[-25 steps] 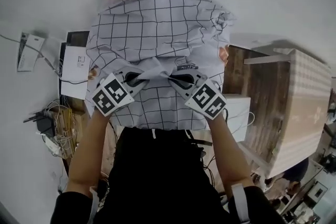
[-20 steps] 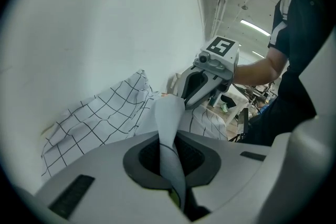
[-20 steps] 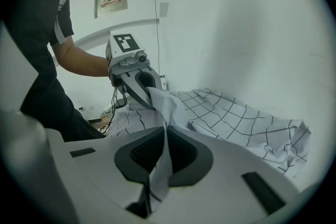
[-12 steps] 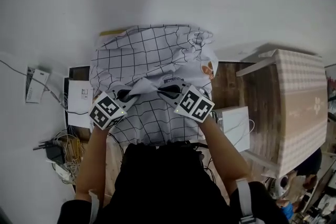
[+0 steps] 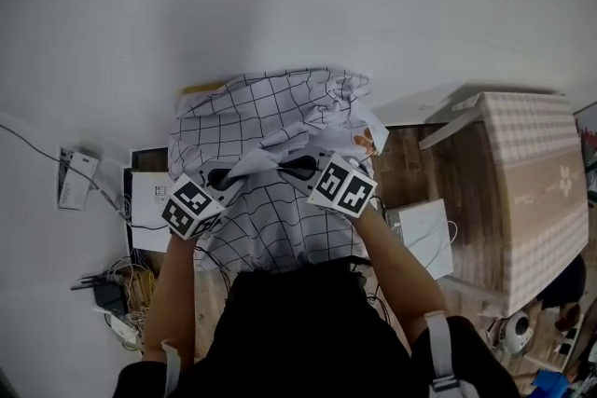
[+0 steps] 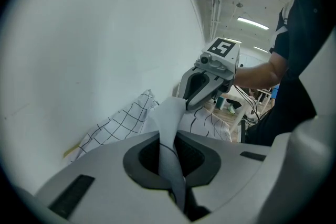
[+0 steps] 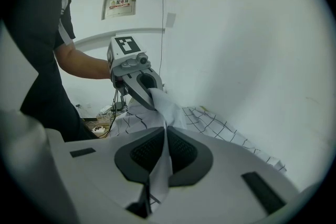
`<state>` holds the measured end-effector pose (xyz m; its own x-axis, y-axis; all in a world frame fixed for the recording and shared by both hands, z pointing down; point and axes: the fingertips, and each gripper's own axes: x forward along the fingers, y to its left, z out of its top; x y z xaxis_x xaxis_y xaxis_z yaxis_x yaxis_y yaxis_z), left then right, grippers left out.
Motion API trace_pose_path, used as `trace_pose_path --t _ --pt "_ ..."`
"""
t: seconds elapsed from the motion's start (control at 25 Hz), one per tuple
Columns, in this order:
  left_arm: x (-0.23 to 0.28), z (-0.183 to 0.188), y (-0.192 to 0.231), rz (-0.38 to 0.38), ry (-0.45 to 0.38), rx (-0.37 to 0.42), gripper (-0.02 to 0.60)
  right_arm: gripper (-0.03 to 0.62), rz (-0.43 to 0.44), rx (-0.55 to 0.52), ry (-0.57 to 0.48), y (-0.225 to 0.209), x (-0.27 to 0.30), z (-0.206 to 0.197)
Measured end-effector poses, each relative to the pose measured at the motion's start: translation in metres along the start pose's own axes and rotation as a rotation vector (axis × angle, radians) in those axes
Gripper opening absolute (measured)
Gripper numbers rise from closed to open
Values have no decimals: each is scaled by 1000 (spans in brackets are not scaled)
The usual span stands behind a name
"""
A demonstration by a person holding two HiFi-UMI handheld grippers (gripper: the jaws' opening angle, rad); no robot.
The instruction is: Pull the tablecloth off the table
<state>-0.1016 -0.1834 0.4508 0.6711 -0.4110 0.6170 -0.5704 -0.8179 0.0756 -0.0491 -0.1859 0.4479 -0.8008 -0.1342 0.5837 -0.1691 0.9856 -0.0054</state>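
Note:
The white tablecloth with a black grid hangs bunched over the table against the wall. Only a yellowish table edge shows. My left gripper and right gripper are close together at the cloth's near side, each shut on a pinched fold. In the left gripper view the fold runs up between the pads of my left gripper to the right gripper opposite. In the right gripper view my right gripper pinches a fold, with the left gripper facing it.
A white wall stands right behind the table. To the right are a second table with a pale checked cover and a white box on the wooden floor. Cables and a power strip lie at lower left, with papers beside them.
Both grippers have risen with the cloth still pinched. The cloth has been drawn up and bunched more tightly between them.

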Motion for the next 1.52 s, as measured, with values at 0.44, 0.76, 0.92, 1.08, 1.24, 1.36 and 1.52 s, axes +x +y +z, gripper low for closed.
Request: trace_pose_path --t 0.44,0.76,0.92,1.08,1.24,1.36,1.52 --pt "-25 37 3 38 -48 69 18 29 -35 -74 -20 -2 -25 36" --pt "-41 58 -3 67 -75 119 18 29 -65 -124 -42 2 -42 55" --pt "-50 70 7 79 -89 134 18 29 -78 -139 -47 -6 -43 71" --pt "-60 85 9 97 -108 161 18 29 -95 -162 -68 -9 -52 85" --pt "-71 96 7 111 -132 183 18 29 -113 -181 -81 -8 -60 97" --pt "-81 107 10 123 -153 198 18 29 -123 -203 -88 -10 -64 111" --pt "-91 119 12 134 -163 225 18 29 -135 -227 -92 -13 -71 125"
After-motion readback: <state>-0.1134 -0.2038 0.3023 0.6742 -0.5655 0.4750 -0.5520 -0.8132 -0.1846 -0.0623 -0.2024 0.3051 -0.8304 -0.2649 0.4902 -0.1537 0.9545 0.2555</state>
